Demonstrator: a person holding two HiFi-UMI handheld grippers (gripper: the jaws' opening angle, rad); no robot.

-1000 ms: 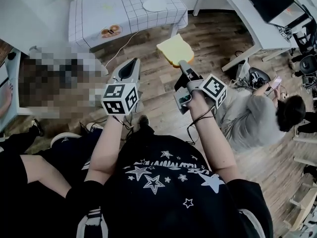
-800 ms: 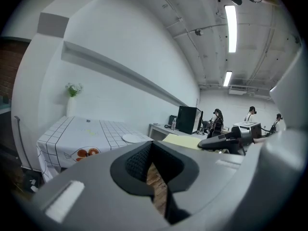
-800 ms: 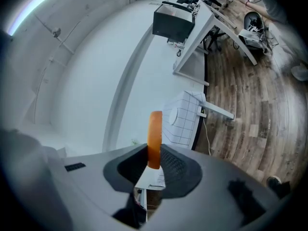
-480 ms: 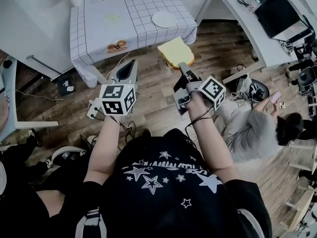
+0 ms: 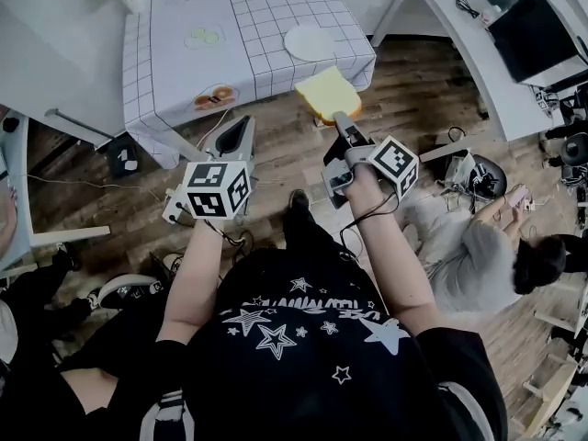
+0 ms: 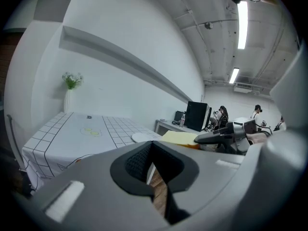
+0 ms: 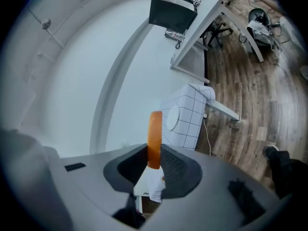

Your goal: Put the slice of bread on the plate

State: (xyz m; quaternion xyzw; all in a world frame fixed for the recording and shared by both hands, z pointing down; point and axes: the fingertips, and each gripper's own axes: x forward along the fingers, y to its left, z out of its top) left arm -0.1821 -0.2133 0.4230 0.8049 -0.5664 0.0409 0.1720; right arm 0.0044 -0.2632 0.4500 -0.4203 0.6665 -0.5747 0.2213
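Closer now than a second ago, the counter (image 5: 175,72) fills more of the head view, and the plate on it lies nearer to the raised bread. The blurred patch at the left edge of that view is gone.

At the counter's far left corner stands a small plant (image 6: 71,80) with pale flowers. A white cloth with a dark grid covers the counter, printed with two green rings and an orange picture on its hanging edge.

The left hand-held gripper (image 5: 241,129) is held over the wooden floor, just short of the cloth. In the left gripper view its jaws are drawn nearly together. Only a thin slit of floor shows between them, and they carry nothing.

The round white plate (image 5: 310,41) lies bare near the counter's right edge.

The slice of bread (image 5: 328,94) is in the air just off that edge, apart from the plate. It has a pale yellow face, an orange-brown crust and a rounded top. The right hand-held gripper (image 5: 342,129) is clamped on its lower edge. In the right gripper view the slice stands edge-on between the jaws as a thin orange band.

Further right, a white desk carries a dark monitor (image 5: 537,35), and a person (image 5: 496,260) in grey sits on the floor.
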